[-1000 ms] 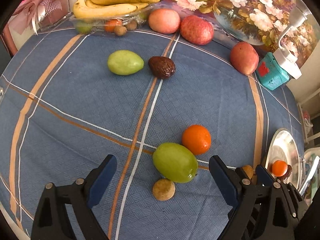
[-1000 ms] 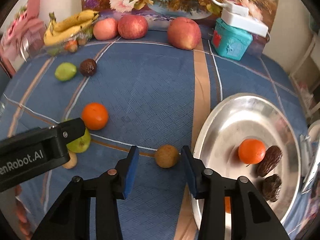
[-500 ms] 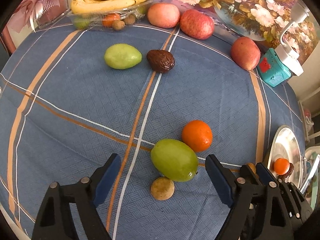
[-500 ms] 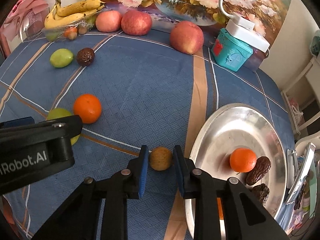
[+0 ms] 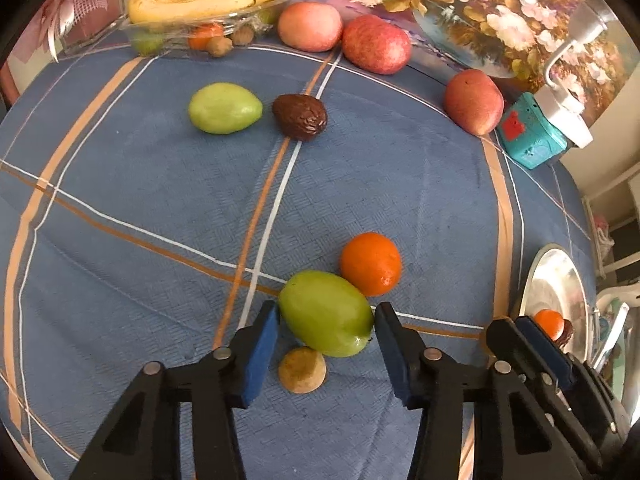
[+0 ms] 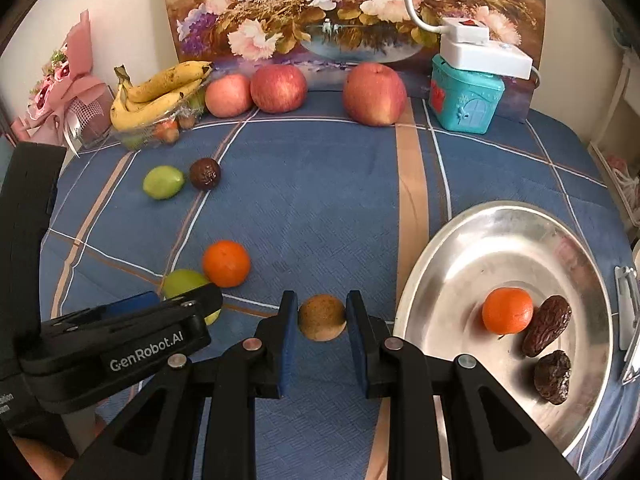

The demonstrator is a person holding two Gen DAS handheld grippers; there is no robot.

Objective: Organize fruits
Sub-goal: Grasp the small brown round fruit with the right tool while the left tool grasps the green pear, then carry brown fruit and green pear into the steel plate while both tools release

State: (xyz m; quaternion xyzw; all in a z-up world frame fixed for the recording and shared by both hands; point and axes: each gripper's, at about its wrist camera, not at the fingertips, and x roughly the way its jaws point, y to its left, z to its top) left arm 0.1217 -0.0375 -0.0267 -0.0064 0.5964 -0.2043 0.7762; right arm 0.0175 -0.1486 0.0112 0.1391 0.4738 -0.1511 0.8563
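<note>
Steel plate (image 6: 452, 248) holds a tangerine (image 6: 507, 310) and two dates (image 6: 547, 331).

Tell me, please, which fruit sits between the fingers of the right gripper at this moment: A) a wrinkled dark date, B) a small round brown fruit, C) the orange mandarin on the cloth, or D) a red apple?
B: in the right wrist view the right gripper has its fingers pressed against both sides of the small round brown fruit, beside the steel plate.

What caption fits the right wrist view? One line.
Right gripper clamps a small brown fruit beside the steel plate.
</note>
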